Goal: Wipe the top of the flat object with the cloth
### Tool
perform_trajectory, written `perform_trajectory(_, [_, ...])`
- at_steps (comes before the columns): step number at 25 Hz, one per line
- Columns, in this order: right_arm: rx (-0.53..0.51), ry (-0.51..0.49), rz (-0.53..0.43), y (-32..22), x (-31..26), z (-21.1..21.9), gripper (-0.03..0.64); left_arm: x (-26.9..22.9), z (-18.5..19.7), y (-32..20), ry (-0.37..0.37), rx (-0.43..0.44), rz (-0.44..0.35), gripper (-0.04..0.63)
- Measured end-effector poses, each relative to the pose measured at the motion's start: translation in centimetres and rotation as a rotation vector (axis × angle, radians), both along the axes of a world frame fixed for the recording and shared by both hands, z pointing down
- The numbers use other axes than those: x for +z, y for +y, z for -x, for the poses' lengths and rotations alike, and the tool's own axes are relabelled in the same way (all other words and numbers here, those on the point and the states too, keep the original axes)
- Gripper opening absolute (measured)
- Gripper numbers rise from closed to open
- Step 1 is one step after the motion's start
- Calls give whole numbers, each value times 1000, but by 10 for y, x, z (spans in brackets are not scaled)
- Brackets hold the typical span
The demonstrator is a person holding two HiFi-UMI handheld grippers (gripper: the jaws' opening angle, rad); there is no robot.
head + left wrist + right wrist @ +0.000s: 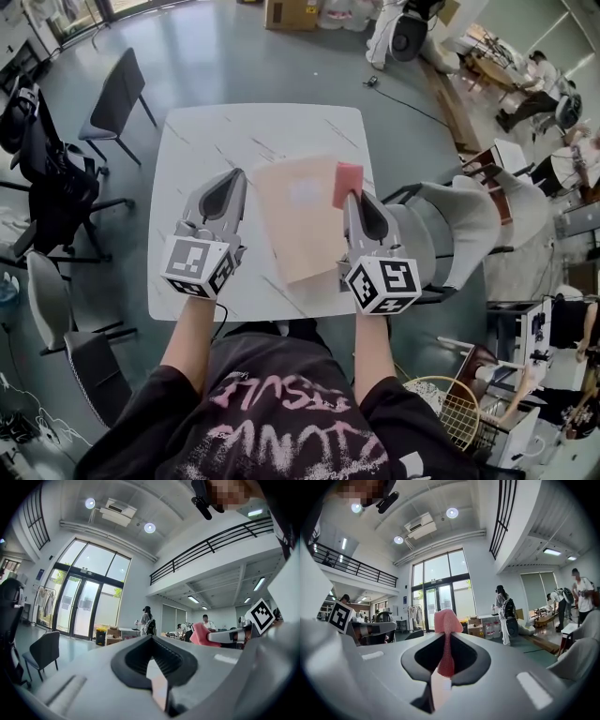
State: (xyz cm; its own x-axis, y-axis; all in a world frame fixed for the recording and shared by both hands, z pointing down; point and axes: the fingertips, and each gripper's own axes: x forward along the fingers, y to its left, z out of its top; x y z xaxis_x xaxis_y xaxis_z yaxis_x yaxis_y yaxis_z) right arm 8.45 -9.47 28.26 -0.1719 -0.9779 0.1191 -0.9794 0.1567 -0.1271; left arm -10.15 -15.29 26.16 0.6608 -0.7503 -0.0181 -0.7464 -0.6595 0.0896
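Past the black printed shirt (281,422), right tool (352,195) is clamping a pink cloth (347,180) above the tan flat card's (298,225) right edge; left tool (236,176) is idling closed, empty. Lowering likely follows.

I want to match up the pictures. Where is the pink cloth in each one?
Head view: the pink cloth is near the middle, by the tan flat object's upper right corner, held in the right gripper.
Left gripper view: right of middle.
Right gripper view: dead centre, pinched between the jaws.
Shared landmark: the cardboard box across the floor.
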Motion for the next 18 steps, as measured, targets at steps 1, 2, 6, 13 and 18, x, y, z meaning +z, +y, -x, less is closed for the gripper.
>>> perform_trajectory(1, [-4,-1,1,-1,0,-1,55,0,-1,-1,-1,-4,2,0])
perform_trajectory(2, [-9,-2,1,-3,0,-2,55,1,-2,-1,-3,-7,3,0])
perform_trajectory(6, [-27,-3,3,-8,1,-6,55,1,-8,-4,-6,-19,4,0])
perform_trajectory(13, [-33,-7,-5,-12,-3,-21,55,-3,-19,-6,-7,-35,-3,0])
perform_trajectory(18, [-42,-6,-5,-10,-3,-24,55,-5,-23,-5,-7,-42,-7,0])
